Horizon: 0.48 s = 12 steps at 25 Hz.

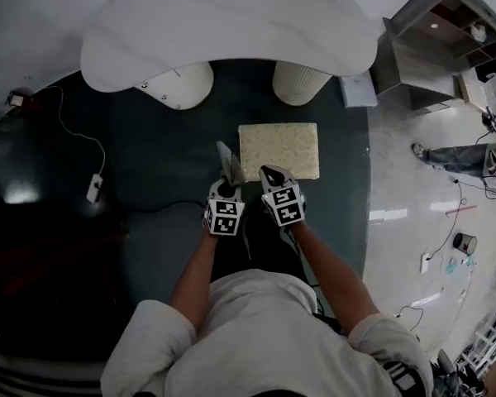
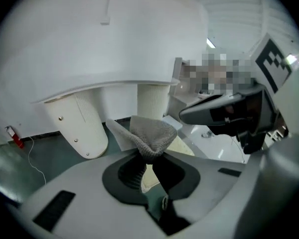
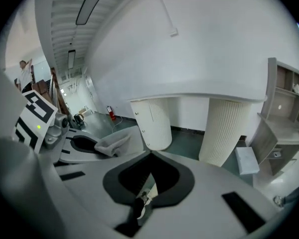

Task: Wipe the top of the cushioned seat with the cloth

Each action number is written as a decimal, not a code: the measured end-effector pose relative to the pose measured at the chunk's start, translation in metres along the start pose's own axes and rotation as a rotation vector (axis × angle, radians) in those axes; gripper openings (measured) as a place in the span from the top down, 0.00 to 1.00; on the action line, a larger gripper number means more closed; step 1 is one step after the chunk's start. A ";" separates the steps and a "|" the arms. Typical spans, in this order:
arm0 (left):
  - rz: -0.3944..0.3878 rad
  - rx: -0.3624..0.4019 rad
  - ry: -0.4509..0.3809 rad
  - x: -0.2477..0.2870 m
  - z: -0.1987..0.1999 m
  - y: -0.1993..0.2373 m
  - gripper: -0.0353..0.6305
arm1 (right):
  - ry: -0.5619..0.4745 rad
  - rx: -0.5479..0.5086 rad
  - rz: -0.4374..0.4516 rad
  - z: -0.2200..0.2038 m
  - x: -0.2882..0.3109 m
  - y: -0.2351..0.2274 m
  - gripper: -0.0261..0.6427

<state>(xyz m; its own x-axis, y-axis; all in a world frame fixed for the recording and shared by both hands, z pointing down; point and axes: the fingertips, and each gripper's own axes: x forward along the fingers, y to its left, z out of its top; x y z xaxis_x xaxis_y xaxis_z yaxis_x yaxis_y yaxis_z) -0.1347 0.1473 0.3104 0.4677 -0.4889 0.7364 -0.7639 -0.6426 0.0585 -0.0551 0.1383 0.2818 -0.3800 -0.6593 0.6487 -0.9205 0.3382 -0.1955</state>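
**Head view.** The person's hands hold two claws side by side above a dark green floor (image 1: pixel 149 164). The left claw (image 1: pixel 228 182) is clamped on a grey cloth (image 1: pixel 228 160), which stands up from its tips. The right claw (image 1: pixel 273 176) sits just beside it. The cushioned seat (image 1: pixel 279 150), a cream rectangular pad, lies on the floor just beyond the claws. The cloth overlaps the seat's left edge in this view, and contact cannot be judged from here. A large white worktop (image 1: pixel 231 31) spans the top of the view on ribbed white legs (image 1: pixel 302 81). A white adapter (image 1: pixel 93 187) with its cable lies on the floor at left, and a shelf unit (image 1: pixel 434 35) stands at upper right.

**Left gripper view.** The left claw (image 2: pixel 148 157) has its jaws pressed together on a bunched part of the cloth (image 2: pixel 150 132), which fans out above the tips. A strip of the cream cushioned seat (image 2: pixel 182 146) shows below and behind the cloth. The right claw's dark body (image 2: pixel 224 114) enters from the right. The worktop's underside (image 2: pixel 99 44) fills the upper field.

**Right gripper view.** The right claw (image 3: pixel 150 156) has its jaws brought together, tips meeting, with nothing gripped. At left appears the left claw (image 3: pixel 97 148) with the cloth (image 3: pixel 112 144) in it. Two of the ribbed white legs (image 3: pixel 224 128) stand ahead under the worktop (image 3: pixel 199 49).
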 end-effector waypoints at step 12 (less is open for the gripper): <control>0.006 -0.118 -0.228 -0.082 0.071 0.006 0.88 | -0.194 0.083 -0.217 0.047 -0.051 0.010 0.95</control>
<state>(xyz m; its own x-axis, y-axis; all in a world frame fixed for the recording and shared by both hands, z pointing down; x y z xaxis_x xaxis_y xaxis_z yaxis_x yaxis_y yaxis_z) -0.1455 0.1414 0.2025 0.5411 -0.6214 0.5667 -0.8072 -0.5727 0.1429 -0.0491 0.1440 0.2122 -0.1761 -0.8289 0.5309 -0.9834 0.1242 -0.1324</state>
